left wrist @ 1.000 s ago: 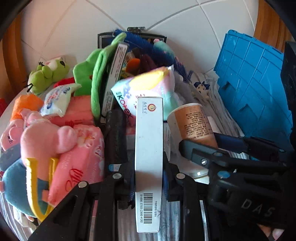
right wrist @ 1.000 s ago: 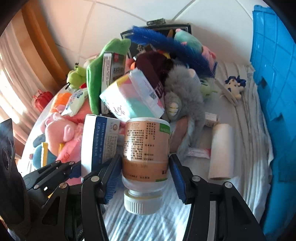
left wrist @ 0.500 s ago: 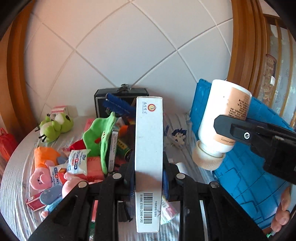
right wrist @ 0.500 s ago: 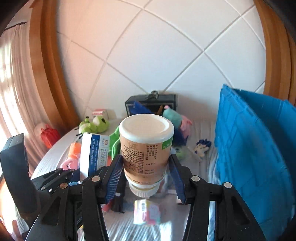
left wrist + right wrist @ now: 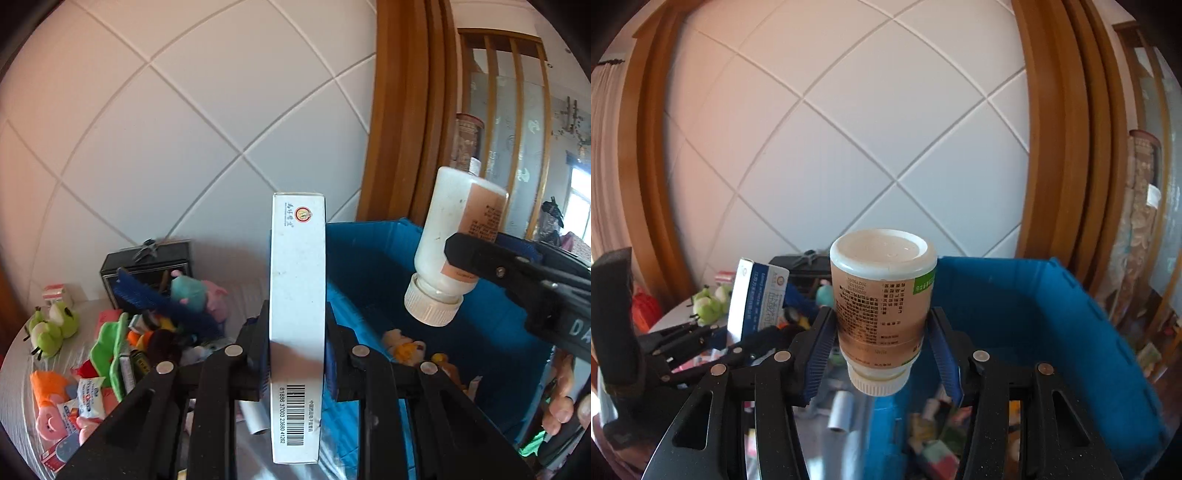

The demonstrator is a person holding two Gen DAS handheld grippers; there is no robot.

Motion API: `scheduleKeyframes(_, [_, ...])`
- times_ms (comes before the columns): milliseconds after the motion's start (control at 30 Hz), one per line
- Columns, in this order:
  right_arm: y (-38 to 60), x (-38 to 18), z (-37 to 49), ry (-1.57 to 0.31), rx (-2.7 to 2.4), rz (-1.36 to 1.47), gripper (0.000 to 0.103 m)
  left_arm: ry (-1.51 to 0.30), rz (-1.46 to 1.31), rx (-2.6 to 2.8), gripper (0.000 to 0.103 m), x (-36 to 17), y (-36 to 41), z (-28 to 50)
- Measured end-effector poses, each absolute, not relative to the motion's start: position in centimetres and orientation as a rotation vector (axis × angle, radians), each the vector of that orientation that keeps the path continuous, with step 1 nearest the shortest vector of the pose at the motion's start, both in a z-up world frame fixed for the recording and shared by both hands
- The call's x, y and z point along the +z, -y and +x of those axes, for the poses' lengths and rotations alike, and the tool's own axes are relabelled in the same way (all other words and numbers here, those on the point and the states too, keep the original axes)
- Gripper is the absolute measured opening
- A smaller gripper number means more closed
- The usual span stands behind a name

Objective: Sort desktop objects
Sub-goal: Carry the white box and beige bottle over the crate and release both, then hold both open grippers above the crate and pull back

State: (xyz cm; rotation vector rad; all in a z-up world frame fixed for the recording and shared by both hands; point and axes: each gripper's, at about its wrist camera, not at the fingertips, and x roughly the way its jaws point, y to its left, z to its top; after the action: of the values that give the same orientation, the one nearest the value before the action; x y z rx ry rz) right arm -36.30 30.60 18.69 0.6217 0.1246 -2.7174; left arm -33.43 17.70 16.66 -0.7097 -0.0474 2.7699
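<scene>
Now white box (image 5: 297, 328) pinched in left gripper (image 5: 297, 345), inverted bottle (image 5: 882, 314) clamped between right gripper (image 5: 882, 354) pads.

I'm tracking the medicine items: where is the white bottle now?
The white bottle hangs cap-down in the right gripper, above the blue bin.

At the centre of the frame a narrow white box (image 5: 297, 325) with a barcode near its lower end is clamped upright between the blue-padded fingers of the left gripper (image 5: 297, 354). At the right, a white bottle (image 5: 452, 243) is held cap-down by the right gripper (image 5: 480, 258), above an open blue bin (image 5: 373, 258) in which small toys are seen. At the lower left, plush toys and packets are heaped on a striped tabletop (image 5: 18, 373), with a black case (image 5: 147, 258) behind them against the tiled wall (image 5: 184, 129).
</scene>
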Motion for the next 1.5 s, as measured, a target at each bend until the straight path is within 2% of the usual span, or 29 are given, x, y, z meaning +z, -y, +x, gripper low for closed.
scheduleKeyframes(233, [-40.3, 18.3, -43.4, -0.239, -2.803, 0.844, 0.051, -0.006, -0.879, 2.609, 0.022, 18.3, -29.8, -39.5])
scheduleKeyframes(433, [-46.6, 12.1, -49.9, -0.255, -2.694, 1.252, 0.051, -0.102, -1.297, 2.423, 0.022, 11.3, -37.8, -45.1])
scheduleKeyframes(567, [-48.3, 5.9, -51.4, -0.287, -2.544, 1.500, 0.051, -0.158, -1.507, 2.332, 0.022, 6.8, -39.6, -46.4])
scheduleKeyframes(733, [-49.1, 0.9, -53.0, -0.322, -2.397, 1.700, 0.051, -0.185, -1.667, 2.251, 0.022, 4.0, -41.1, -46.3])
scheduleKeyframes(933, [-49.3, -0.5, -53.2, -0.333, -2.358, 1.729, 0.051, -0.252, -1.696, 2.279, 0.023, 3.8, -41.8, -45.8])
scheduleKeyframes(967, [-49.5, -0.4, -53.4, -0.343, -2.368, 1.717, 0.052, -0.253, -1.690, 2.291, 0.029, 4.0, -41.7, -45.7])
scheduleKeyframes(1000, [-49.7, -0.2, -53.6, -0.355, -2.380, 1.706, 0.056, -0.251, -1.678, 2.298, 0.042, 4.4, -41.8, -45.5])
scheduleKeyframes(1033, [-50.2, -0.1, -54.0, -0.357, -2.387, 1.696, 0.060, -0.253, -1.662, 2.304, 0.050, 4.7, -41.8, -45.4])
scheduleKeyframes(1067, [-50.3, 0.3, -53.9, -0.356, -2.389, 1.687, 0.072, -0.253, -1.642, 2.317, 0.062, 5.1, -41.6, -45.2])
scheduleKeyframes(1100, [-50.5, 0.5, -54.1, -0.359, -2.395, 1.679, 0.080, -0.258, -1.624, 2.332, 0.067, 5.6, -41.4, -45.0])
scheduleKeyframes(1233, [-50.2, 1.4, -53.2, -0.387, -2.399, 1.663, 0.088, -0.263, -1.592, 2.369, 0.068, 7.3, -41.0, -44.6])
scheduleKeyframes(1300, [-50.2, 2.0, -52.7, -0.396, -2.393, 1.670, 0.096, -0.251, -1.585, 2.382, 0.068, 8.1, -40.6, -44.2])
scheduleKeyframes(1500, [-49.7, 3.9, -49.8, -0.414, -2.390, 1.652, 0.102, -0.279, -1.447, 2.437, 0.068, 10.5, -39.4, -41.4])
